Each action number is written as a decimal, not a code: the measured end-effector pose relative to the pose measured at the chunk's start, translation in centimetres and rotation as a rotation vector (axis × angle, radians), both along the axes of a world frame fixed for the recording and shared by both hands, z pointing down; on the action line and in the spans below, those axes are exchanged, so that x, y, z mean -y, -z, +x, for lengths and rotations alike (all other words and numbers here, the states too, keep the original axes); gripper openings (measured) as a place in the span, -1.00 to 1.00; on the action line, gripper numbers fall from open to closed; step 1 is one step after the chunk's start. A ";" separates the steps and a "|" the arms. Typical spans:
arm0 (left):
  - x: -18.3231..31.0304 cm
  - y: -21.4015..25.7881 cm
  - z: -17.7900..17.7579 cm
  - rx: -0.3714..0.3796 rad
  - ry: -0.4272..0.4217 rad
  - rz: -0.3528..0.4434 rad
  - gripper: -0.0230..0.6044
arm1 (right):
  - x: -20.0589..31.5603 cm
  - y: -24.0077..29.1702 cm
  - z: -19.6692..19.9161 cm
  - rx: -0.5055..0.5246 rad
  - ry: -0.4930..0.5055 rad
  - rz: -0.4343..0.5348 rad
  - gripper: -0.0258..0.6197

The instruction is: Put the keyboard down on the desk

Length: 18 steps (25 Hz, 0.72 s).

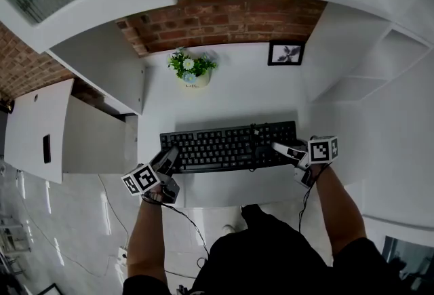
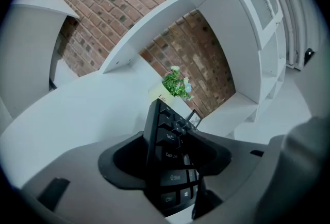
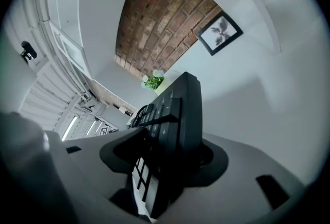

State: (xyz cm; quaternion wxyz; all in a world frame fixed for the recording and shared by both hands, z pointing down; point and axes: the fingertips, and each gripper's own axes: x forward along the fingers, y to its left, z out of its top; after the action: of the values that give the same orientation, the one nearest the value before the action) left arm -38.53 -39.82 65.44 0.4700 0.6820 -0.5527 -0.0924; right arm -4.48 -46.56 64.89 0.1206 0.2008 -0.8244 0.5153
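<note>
Pinching the keyboard (image 1: 227,146) by its ends, with left tool (image 1: 169,155) and right tool (image 1: 279,148) both clamped on it, I hold it level at the table (image 1: 230,104) front (seemingly touching down). I'd lower evenly, feel it sit flat, then free both ends together.

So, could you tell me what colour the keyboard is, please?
The keyboard is black; the head view shows it best.

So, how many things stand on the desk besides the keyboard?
2. A potted plant stands at the back of the desk, left of centre; a framed picture stands at the back right. Something small could be hidden under the keyboard.
</note>
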 end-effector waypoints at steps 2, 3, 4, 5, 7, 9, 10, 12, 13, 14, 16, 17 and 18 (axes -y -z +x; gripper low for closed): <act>0.2 -0.8 0.0 0.002 0.002 -0.024 -0.08 | 0.2 -0.9 0.0 -0.008 -0.004 -0.025 -0.16; 0.3 -1.2 0.0 0.003 0.002 -0.036 -0.08 | 0.3 -1.3 0.0 -0.012 -0.005 -0.037 -0.16; 0.4 -1.5 0.0 0.005 0.002 -0.049 -0.08 | 0.3 -1.7 0.0 -0.017 -0.006 -0.050 -0.16; 0.5 -1.9 0.0 0.007 0.002 -0.061 -0.08 | 0.4 -2.1 0.1 -0.022 -0.008 -0.062 -0.15; 0.5 -2.5 0.0 0.015 0.002 -0.084 -0.08 | 0.5 -2.8 0.1 -0.031 -0.013 -0.084 -0.15; 0.6 -2.9 0.0 0.031 0.002 -0.100 -0.08 | 0.5 -3.5 0.2 -0.041 -0.017 -0.101 -0.14; 0.6 -3.1 0.1 0.039 0.002 -0.107 -0.08 | 0.5 -3.8 0.2 -0.047 -0.018 -0.107 -0.13; 0.5 -3.4 0.1 0.050 0.004 -0.119 -0.08 | 0.5 -4.2 0.3 -0.060 -0.019 -0.114 -0.12; 0.5 -3.5 0.1 0.054 0.005 -0.124 -0.08 | 0.5 -4.4 0.4 -0.066 -0.020 -0.116 -0.12; 0.5 -3.6 0.1 0.058 0.006 -0.130 -0.08 | 0.5 -4.6 0.4 -0.073 -0.022 -0.118 -0.12; 0.6 -3.9 0.2 0.068 0.006 -0.141 -0.07 | 0.6 -5.0 0.5 -0.094 -0.029 -0.121 -0.10; 0.6 -4.0 0.2 0.075 0.005 -0.146 -0.07 | 0.7 -5.2 0.6 -0.107 -0.031 -0.121 -0.09; 0.6 -4.1 0.2 0.082 0.004 -0.152 -0.07 | 0.7 -5.4 0.7 -0.120 -0.033 -0.121 -0.08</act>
State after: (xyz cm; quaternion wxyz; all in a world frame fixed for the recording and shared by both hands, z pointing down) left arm -38.34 -40.39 69.51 0.4971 0.6464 -0.5783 -0.0229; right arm -3.76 -47.24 70.31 0.1734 0.2374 -0.7794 0.5532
